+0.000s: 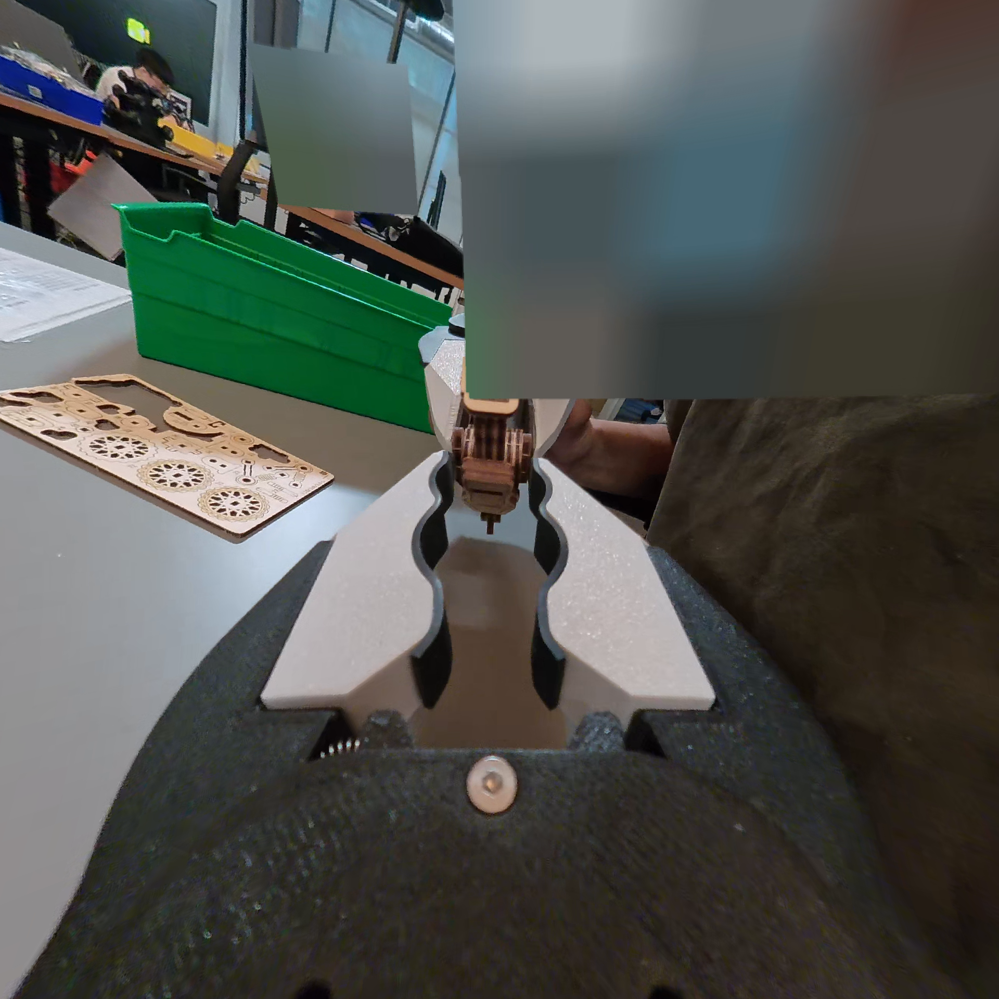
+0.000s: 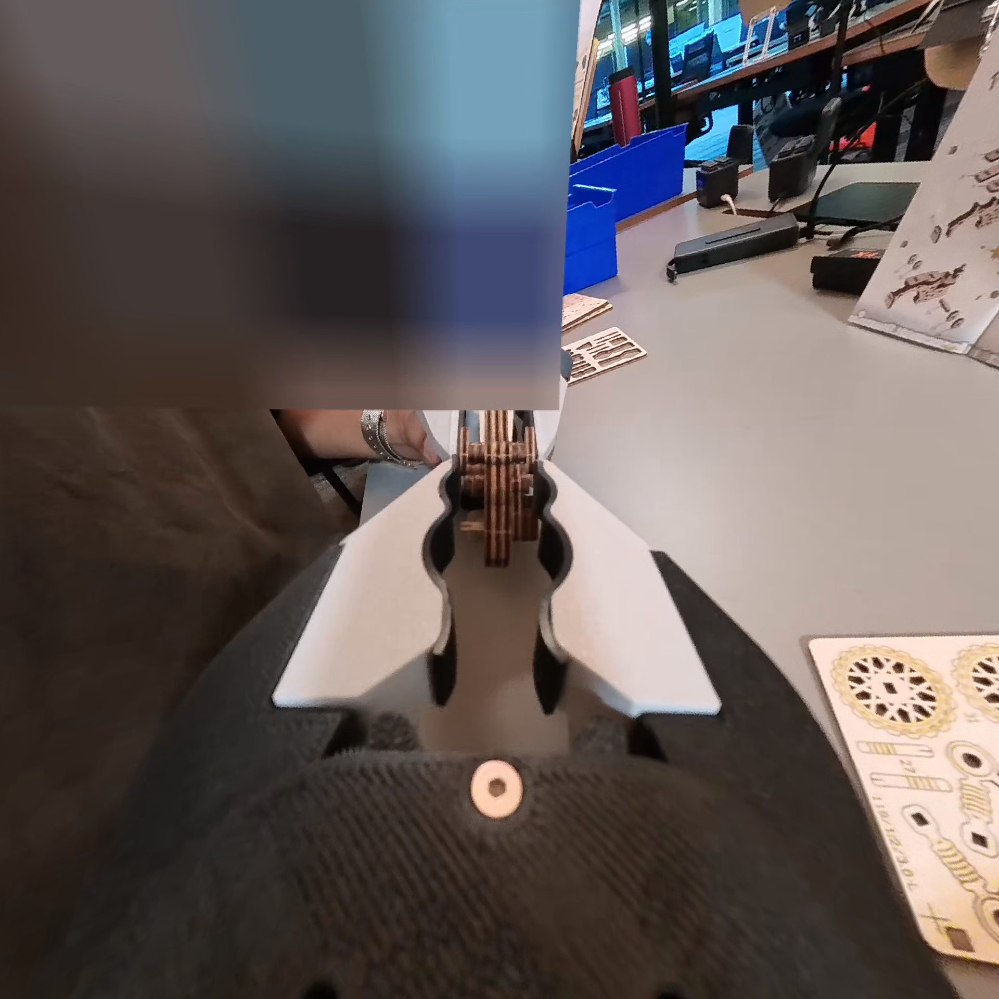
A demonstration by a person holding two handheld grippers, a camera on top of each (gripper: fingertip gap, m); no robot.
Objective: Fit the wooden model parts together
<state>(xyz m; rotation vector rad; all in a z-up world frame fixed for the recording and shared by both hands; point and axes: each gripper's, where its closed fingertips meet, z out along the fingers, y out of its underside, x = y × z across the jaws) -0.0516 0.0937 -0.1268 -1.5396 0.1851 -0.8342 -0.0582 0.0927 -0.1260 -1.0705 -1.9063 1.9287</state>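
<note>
A small wooden model assembly of layered brown plywood parts is held in the air between both grippers, which face each other. My left gripper has white fingers with black wavy pads, and its tips are closed on the sides of the assembly. A thin pin sticks down from the model. In the right wrist view the same assembly sits between the tips of my right gripper, which are closed on it. The white fingers of the right gripper show behind the model.
A laser-cut wooden parts sheet lies left on the grey table, with a green bin behind it. Another parts sheet lies at the right, a smaller one farther off, with blue bins and an upright booklet. A person's hand is close behind. Both grippers' tips are close together, under 4 cm apart.
</note>
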